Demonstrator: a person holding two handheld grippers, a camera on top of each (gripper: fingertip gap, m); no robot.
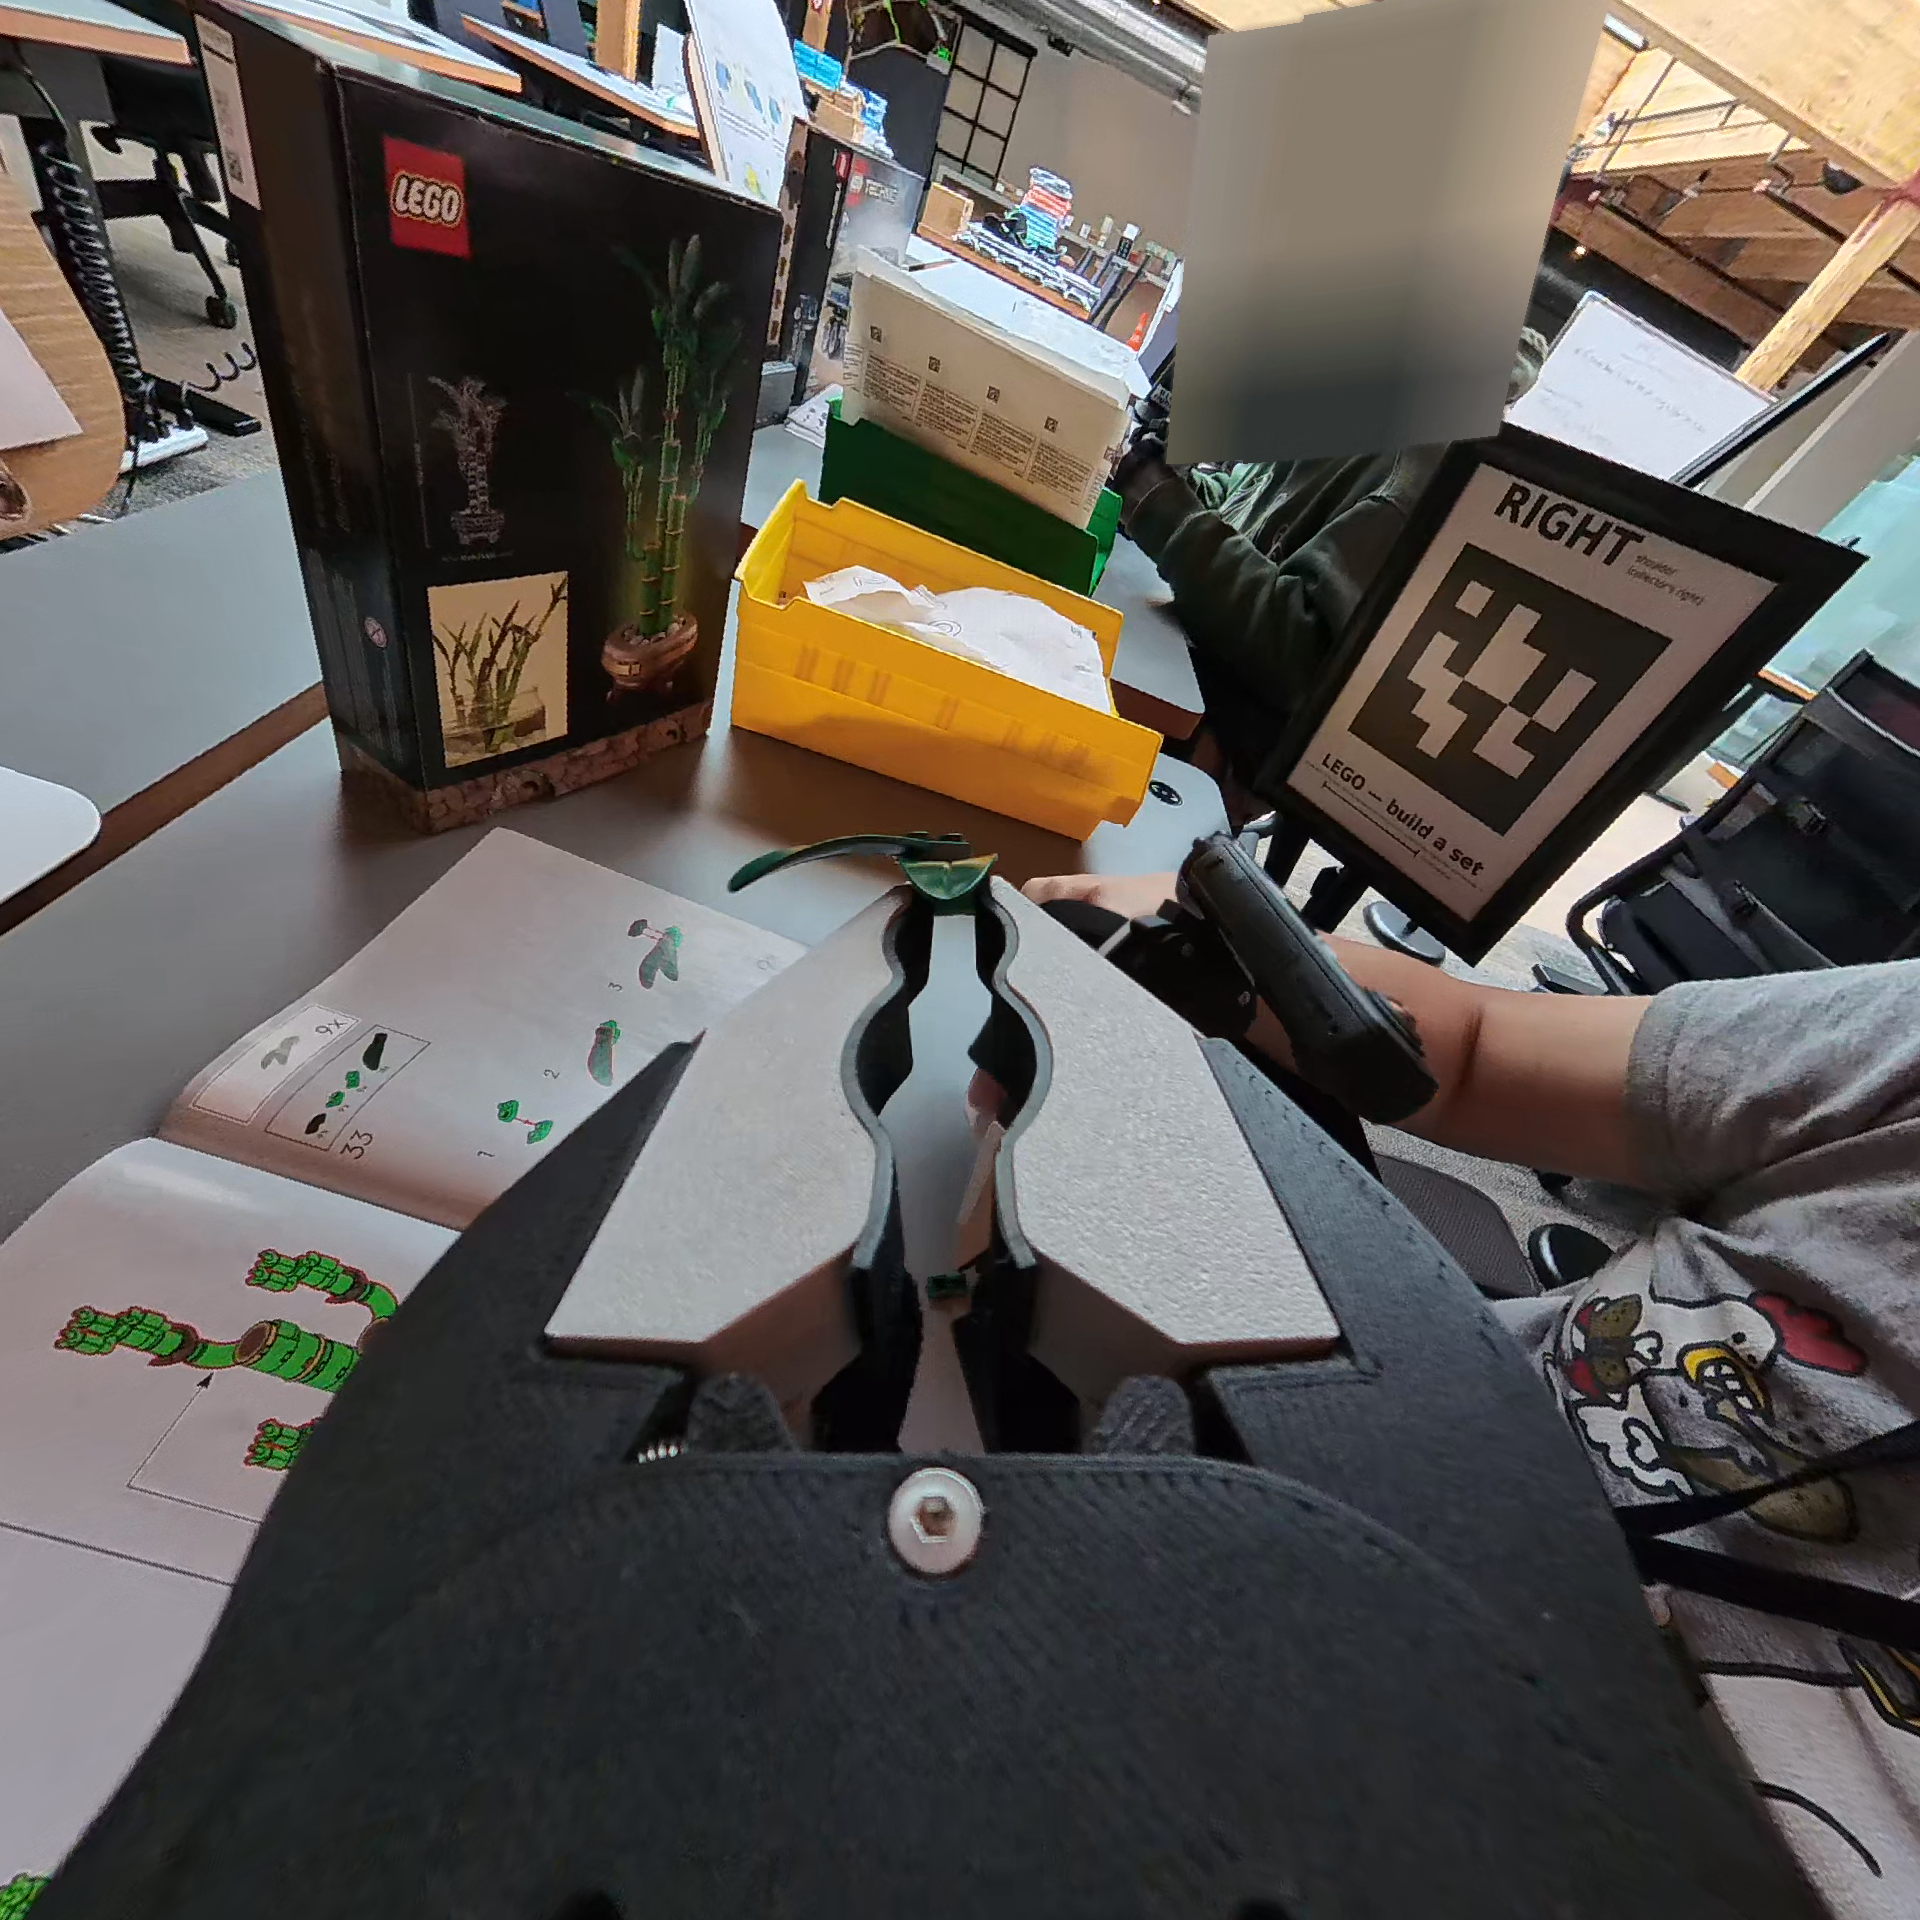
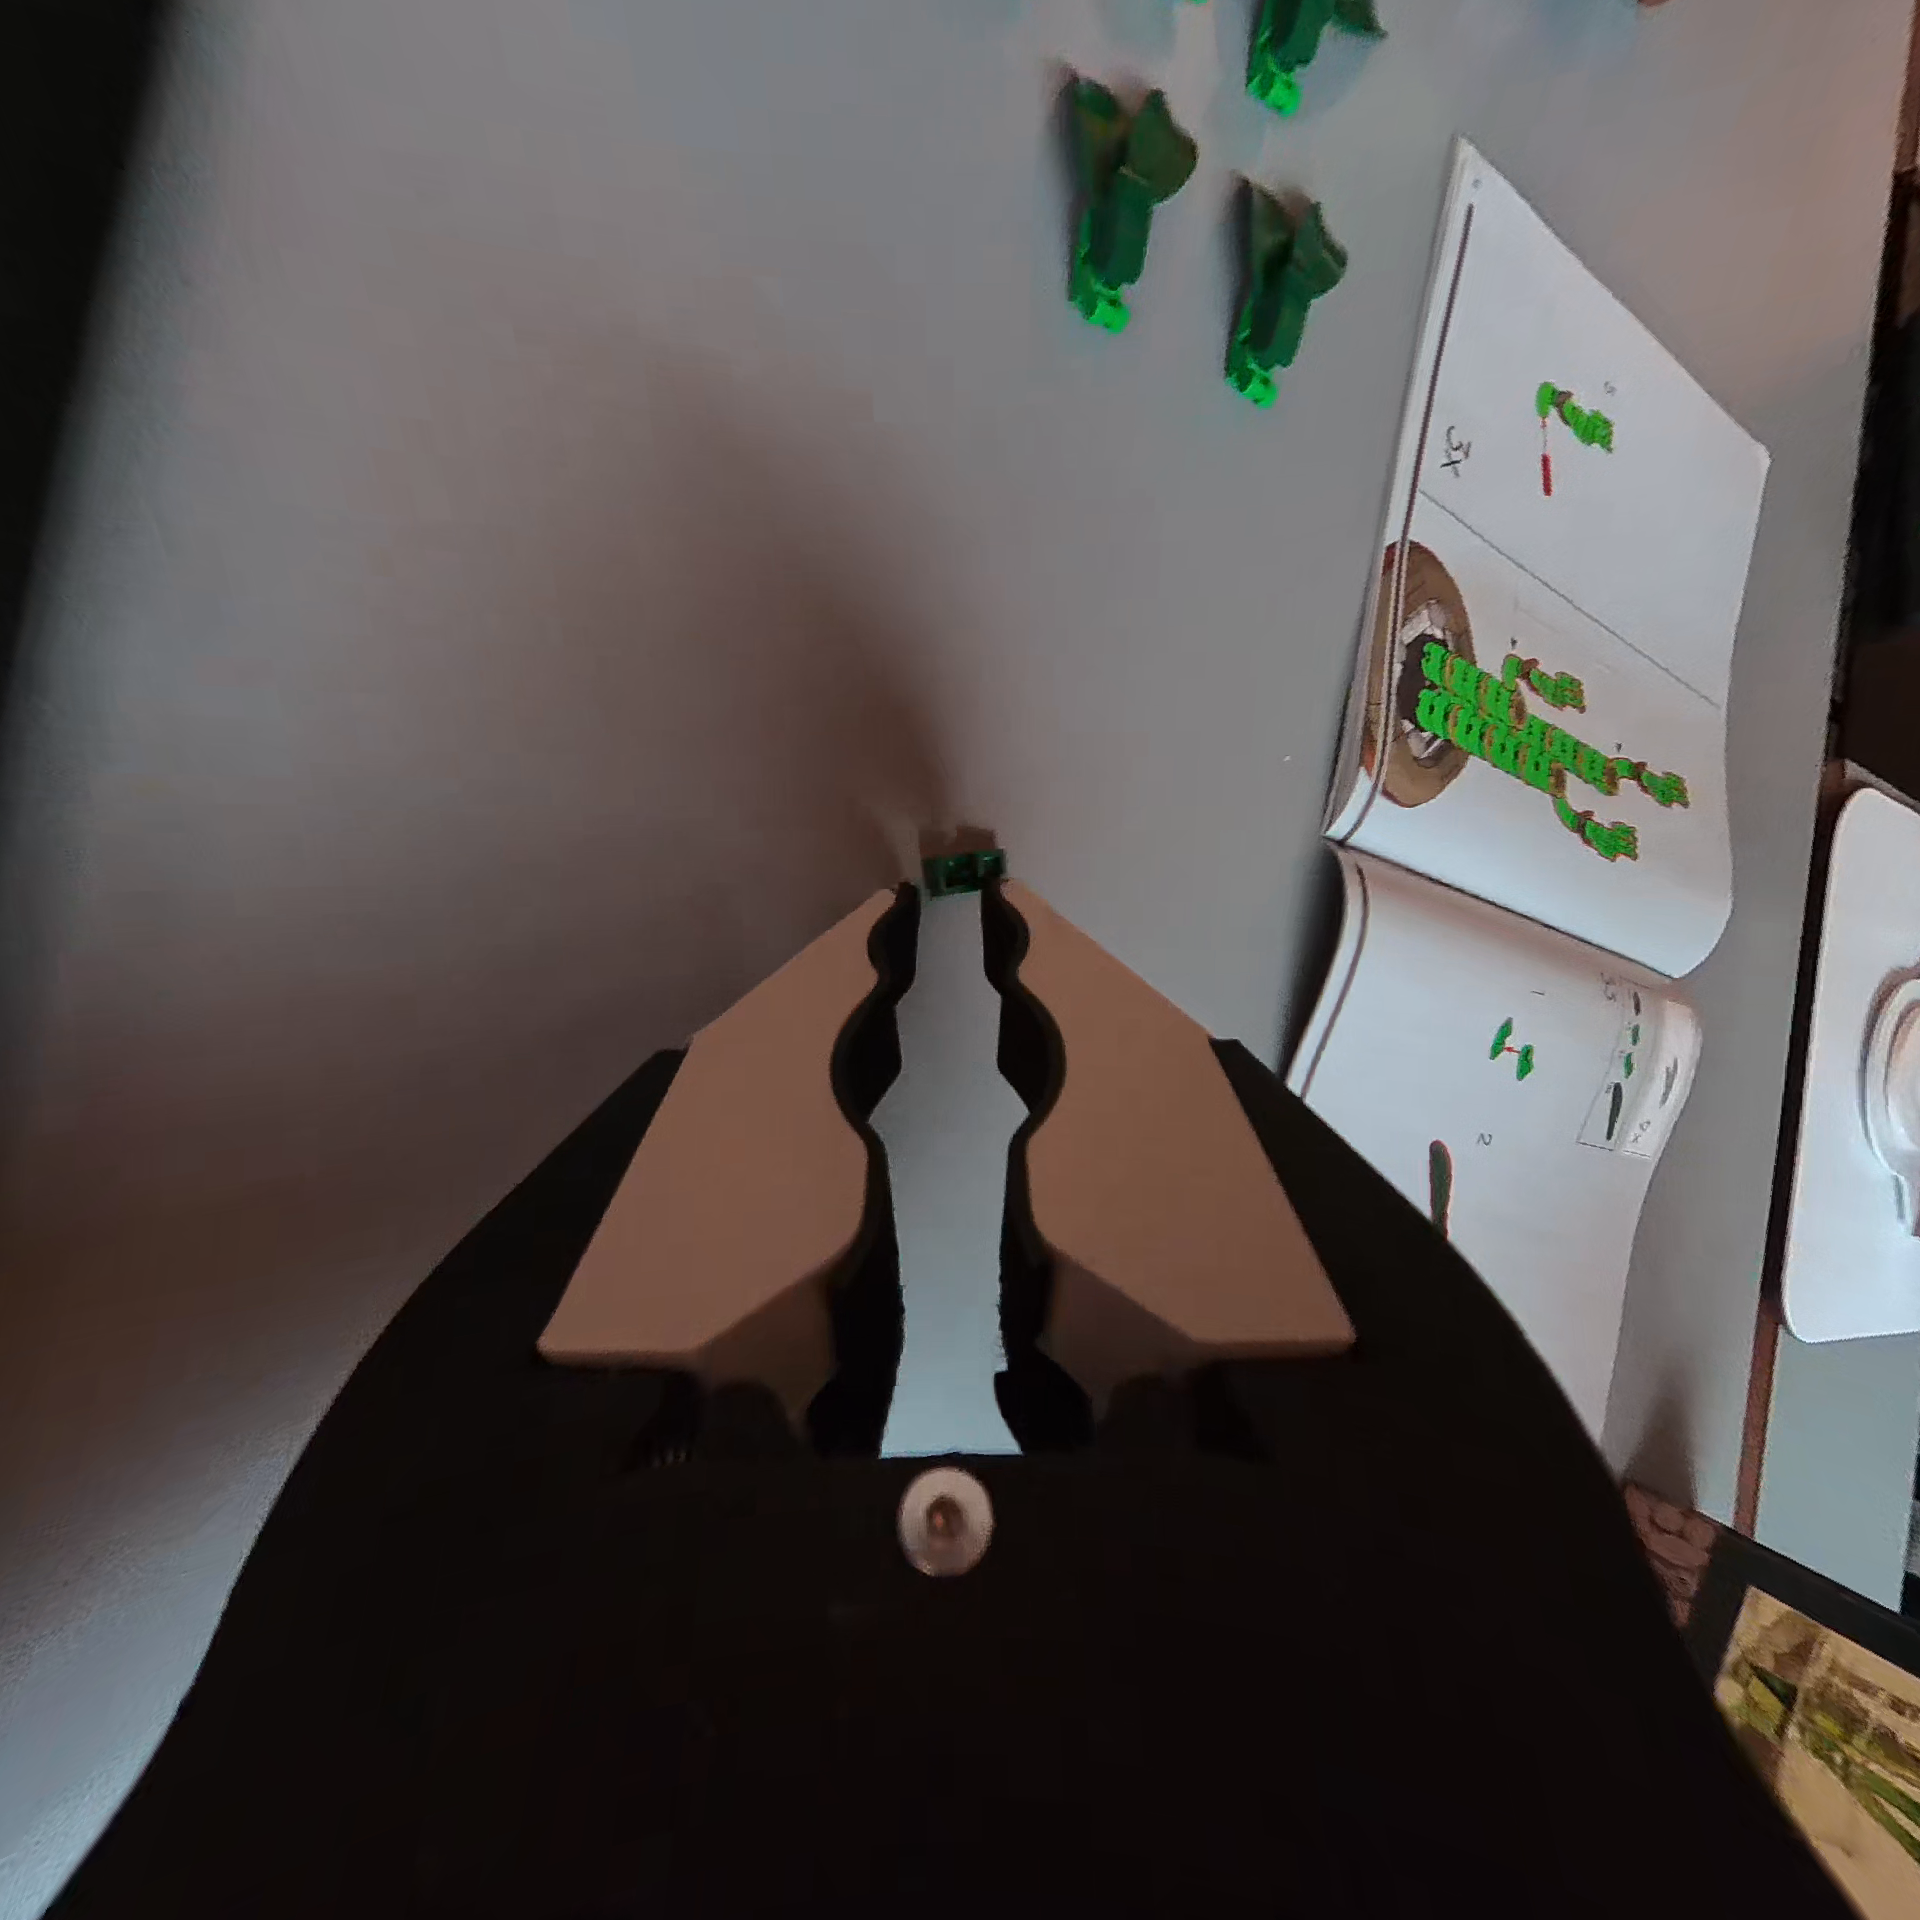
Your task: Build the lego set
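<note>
My left gripper [image 1: 943, 896] is shut on a dark green leaf piece [image 1: 883, 860] and holds it above the table, the leaf curving out to the left of the tips. My right gripper [image 2: 954, 891] is shut on a small green brick [image 2: 962, 871] and points down at the grey table [image 2: 520, 520]. The right gripper's black body [image 1: 1299, 997] and the person's forearm show in the left wrist view, just right of my left fingers. Built green leaf clusters [image 2: 1122, 197] lie on the table ahead of the right gripper. The open instruction booklet [image 1: 416, 1081] lies left of the left gripper; it also shows in the right wrist view [image 2: 1538, 623].
The set's dark box [image 1: 520, 468] stands at the back left. A yellow bin [image 1: 935, 665] with crumpled paper bags and a green bin [image 1: 966, 499] holding white bags sit behind. A framed marker sign [image 1: 1538, 665] stands at the right. A white tray [image 2: 1860, 1070] lies right of the booklet. My right fingertips sit around 20 cm from my left ones.
</note>
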